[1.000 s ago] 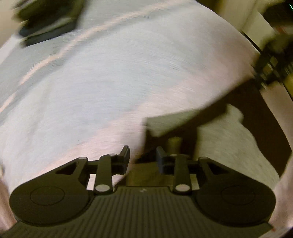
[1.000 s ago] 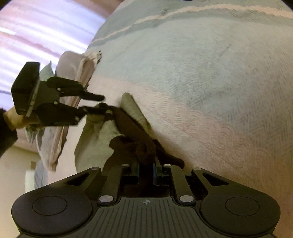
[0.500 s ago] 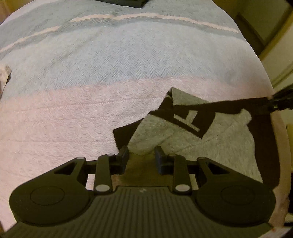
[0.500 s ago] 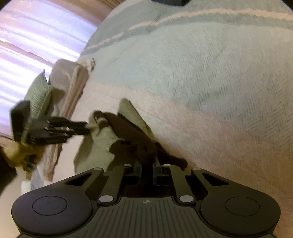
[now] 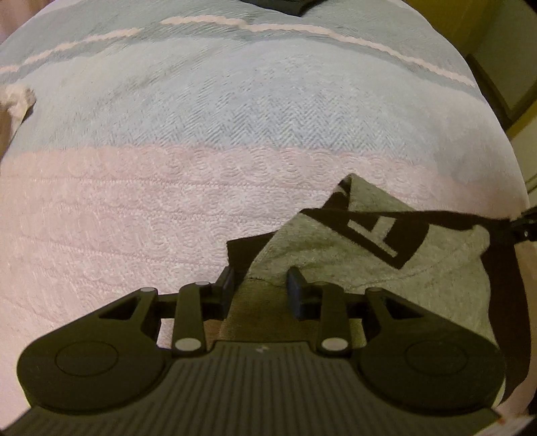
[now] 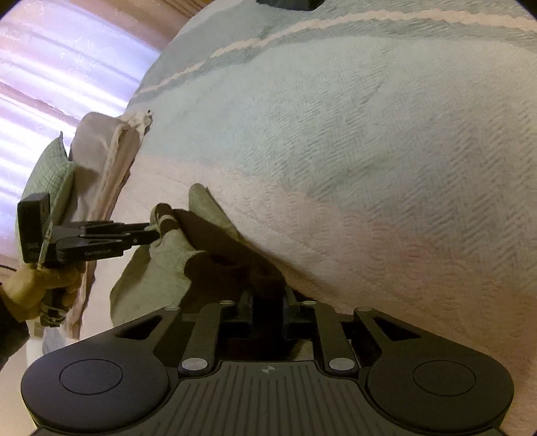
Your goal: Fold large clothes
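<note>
Lower now, the left gripper (image 6: 152, 234) seems clamped on the soft, limp garment's (image 5: 335, 255) edge; right gripper (image 6: 266, 310) pinches its dark hem.

A bed (image 5: 201, 208) carries everything, spread with a woven bedspread (image 6: 386, 151): a pale blue herringbone band on the far part, a pink band with a scalloped weave nearer, and a thin white stripe (image 5: 335, 32) across the far blue. A grey garment (image 5: 335, 241) with dark trim lies partly on the pink band near the bed's edge. A dark object (image 5: 285, 5) lies at the far end; what it is cannot be told
</note>
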A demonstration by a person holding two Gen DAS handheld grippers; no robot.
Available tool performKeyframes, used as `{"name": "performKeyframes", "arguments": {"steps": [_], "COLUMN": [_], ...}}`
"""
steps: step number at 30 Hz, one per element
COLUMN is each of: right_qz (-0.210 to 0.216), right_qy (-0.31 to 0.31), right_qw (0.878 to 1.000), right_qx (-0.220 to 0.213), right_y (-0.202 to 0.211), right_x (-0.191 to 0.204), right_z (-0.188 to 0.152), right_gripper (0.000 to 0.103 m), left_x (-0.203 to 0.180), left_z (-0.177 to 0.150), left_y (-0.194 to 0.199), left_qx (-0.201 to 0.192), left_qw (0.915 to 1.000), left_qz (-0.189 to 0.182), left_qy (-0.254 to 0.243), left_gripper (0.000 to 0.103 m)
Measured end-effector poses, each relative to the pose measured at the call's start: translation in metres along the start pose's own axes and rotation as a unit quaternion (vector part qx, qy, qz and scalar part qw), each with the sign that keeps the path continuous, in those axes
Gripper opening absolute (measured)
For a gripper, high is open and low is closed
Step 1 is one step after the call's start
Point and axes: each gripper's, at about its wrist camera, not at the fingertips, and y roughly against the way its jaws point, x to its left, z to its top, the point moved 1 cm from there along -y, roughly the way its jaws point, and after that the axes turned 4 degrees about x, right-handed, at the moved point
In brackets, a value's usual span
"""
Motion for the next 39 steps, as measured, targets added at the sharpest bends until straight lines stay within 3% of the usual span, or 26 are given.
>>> {"name": "performKeyframes", "arguments": {"steps": [1,5,10,14,17,22,27,31,35,39], "right_qz": [-0.011,-0.047,-0.022,0.04,0.079,0.07,0.067,0.028,0.037,0.041], "right_qy": [-0.004,0.001,0.05,0.097,0.117,0.12,0.088,0.092,0.164,0.157], "right_qw": [1.0,0.998,0.997,0.994,0.99,0.989,0.993,0.994,0.986,0.987], "right_qx": [-0.006,-0.04,-0.063,-0.019,0.02,0.045,0.042,0.054,-0.001,-0.023], "right_y": [0.006,0.029,0.052,0.04,0.022,-0.01,-0.017,-0.007,0.024,0.01], "right_x": [0.0,0.008,0.052,0.09,0.101,0.084,0.048,0.045,0.074,0.08], "right_z": [-0.001,-0.005,-0.025,-0.057,-0.087,-0.118,-0.119,-0.111,-0.088,-0.055], "right_gripper": [0.027,0.029,0.029,0.029,0.029,0.029,0.029,0.03,0.03,0.03], "left_x": [0.0,0.004,0.009,0.004,-0.011,-0.028,-0.023,-0.021,-0.02,-0.023], "left_z": [-0.001,-0.007,-0.03,-0.062,-0.086,-0.106,-0.101,-0.09,-0.088,-0.094], "left_y": [0.0,0.02,0.066,0.097,0.098,0.056,0.019,0.025,0.05,0.059], "left_qx": [-0.002,-0.017,-0.048,-0.066,-0.059,-0.023,-0.022,-0.021,-0.033,-0.048], "left_qw": [1.0,0.9995,0.9975,0.9949,0.9952,0.9975,0.9968,0.9979,0.9977,0.9956], "left_qz": [-0.002,-0.003,0.015,0.008,-0.012,-0.015,-0.014,-0.006,0.004,-0.008], "left_qy": [0.006,0.025,0.049,0.076,0.077,0.065,0.075,0.061,0.059,0.08], "left_gripper": [0.029,0.029,0.027,0.027,0.027,0.027,0.029,0.029,0.027,0.027]}}
